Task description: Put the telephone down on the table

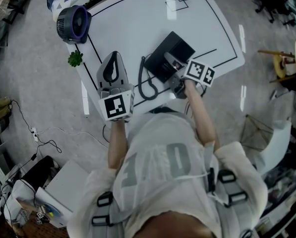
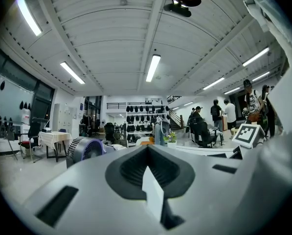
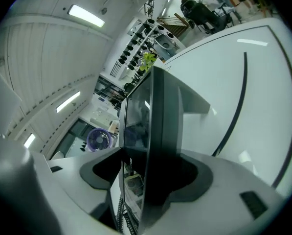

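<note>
Head view shows the telephone resting on the white desk, its near end between the jaws of the right tool. Right gripper view shows these jaws standing wide, the telephone's edge between them and a dark gap at one side, so they seem not to press it. I judge that the putting-down is at its last step. Next, the right tool should draw straight back, without catching the coiled cord just left of it. The left tool, jaws together and empty, hovers beside. No container is in view.
</note>
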